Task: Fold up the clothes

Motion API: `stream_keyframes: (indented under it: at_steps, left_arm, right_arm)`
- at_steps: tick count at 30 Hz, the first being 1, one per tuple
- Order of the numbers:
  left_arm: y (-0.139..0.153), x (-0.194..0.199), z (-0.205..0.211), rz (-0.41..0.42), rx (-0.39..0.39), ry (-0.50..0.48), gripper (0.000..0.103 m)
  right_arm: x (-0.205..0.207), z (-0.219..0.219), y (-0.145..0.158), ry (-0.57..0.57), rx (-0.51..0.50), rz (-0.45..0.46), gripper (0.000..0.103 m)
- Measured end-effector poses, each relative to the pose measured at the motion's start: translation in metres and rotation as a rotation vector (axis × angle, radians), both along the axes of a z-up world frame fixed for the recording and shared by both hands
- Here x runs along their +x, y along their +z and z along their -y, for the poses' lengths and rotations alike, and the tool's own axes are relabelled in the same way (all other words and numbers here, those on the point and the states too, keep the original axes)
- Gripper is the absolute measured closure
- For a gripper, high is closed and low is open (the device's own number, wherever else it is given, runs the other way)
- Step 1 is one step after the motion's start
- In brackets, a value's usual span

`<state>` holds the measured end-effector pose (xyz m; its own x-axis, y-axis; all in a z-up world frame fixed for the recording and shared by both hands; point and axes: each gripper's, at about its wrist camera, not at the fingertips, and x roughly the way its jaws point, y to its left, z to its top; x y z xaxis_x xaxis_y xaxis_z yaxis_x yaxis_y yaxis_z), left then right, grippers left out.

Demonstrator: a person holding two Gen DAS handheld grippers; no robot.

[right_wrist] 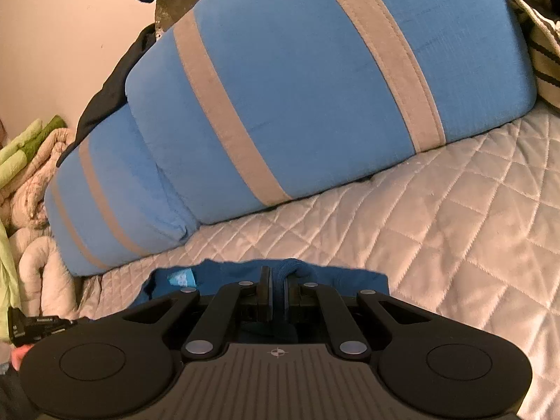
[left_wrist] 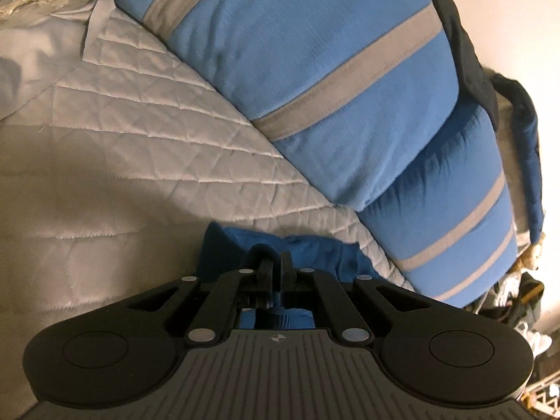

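Note:
A dark blue garment (left_wrist: 231, 245) bunches up just ahead of my left gripper (left_wrist: 278, 262), whose jaws are shut on a fold of it. In the right wrist view the same dark blue garment (right_wrist: 353, 280) shows with a pale blue label (right_wrist: 181, 277) near its left edge. My right gripper (right_wrist: 278, 280) is shut on its upper edge. Most of the garment hangs hidden below both grippers. Both are held just above a quilted grey bedspread (left_wrist: 122, 161), seen in the other view as a quilted bedspread (right_wrist: 437, 231).
Two big blue pillows with grey stripes (left_wrist: 315, 70) (right_wrist: 297, 87) lie across the bed beyond the grippers. Dark clothing (left_wrist: 469, 52) sits behind them. Beige and green bedding (right_wrist: 28, 161) is heaped at the left, and a striped fabric (right_wrist: 546, 56) lies at the right.

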<state>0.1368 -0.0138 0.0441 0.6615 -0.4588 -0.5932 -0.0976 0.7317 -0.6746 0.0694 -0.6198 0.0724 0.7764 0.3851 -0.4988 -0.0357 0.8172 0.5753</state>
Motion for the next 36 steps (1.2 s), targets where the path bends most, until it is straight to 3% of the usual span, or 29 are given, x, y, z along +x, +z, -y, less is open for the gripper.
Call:
stream_keyframes:
  at_steps: [3, 4, 6, 8, 10, 11, 21, 26, 31, 34, 35, 36]
  left_arm:
    - [-0.008, 0.006, 0.006, -0.021, 0.014, 0.007, 0.090]
    - [-0.009, 0.007, 0.007, -0.024, 0.016, 0.000, 0.087]
    - [-0.009, 0.004, 0.008, -0.015, 0.005, -0.016, 0.055]
    - [-0.006, -0.002, 0.006, 0.008, -0.007, -0.025, 0.037]
    - [-0.006, -0.008, 0.003, -0.002, -0.031, -0.041, 0.033]
    - [-0.007, -0.012, 0.001, -0.011, -0.044, -0.050, 0.033]
    - [-0.018, -0.042, -0.008, -0.072, -0.178, -0.093, 0.035]
    - [-0.018, -0.042, -0.006, -0.058, -0.304, -0.110, 0.036]
    - [-0.023, -0.036, 0.008, -0.111, -0.233, -0.115, 0.038]
    - [-0.029, -0.033, 0.013, -0.135, -0.217, -0.102, 0.050]
    - [-0.030, -0.032, 0.014, -0.143, -0.213, -0.099, 0.061]
    - [-0.032, -0.031, 0.015, -0.150, -0.209, -0.097, 0.078]
  right_arm:
    - [0.009, -0.008, -0.006, -0.004, -0.043, -0.043, 0.094]
    - [0.012, -0.011, -0.008, -0.004, -0.060, -0.060, 0.088]
    - [0.014, -0.016, -0.011, 0.022, -0.073, -0.093, 0.063]
    - [0.010, -0.020, -0.011, 0.045, -0.078, -0.095, 0.028]
    - [0.001, -0.021, -0.006, 0.038, -0.086, -0.084, 0.012]
    - [-0.002, -0.019, -0.004, 0.041, -0.074, -0.085, 0.009]
    - [-0.031, -0.010, 0.001, 0.065, 0.059, -0.147, 0.013]
    - [-0.039, -0.012, 0.000, 0.071, 0.096, -0.170, 0.019]
    - [-0.042, -0.019, -0.007, 0.084, 0.096, -0.202, 0.021]
    - [-0.038, -0.022, -0.015, 0.067, 0.088, -0.232, 0.024]
    - [-0.037, -0.023, -0.019, 0.057, 0.089, -0.243, 0.025]
    - [-0.035, -0.023, -0.023, 0.047, 0.094, -0.254, 0.027]
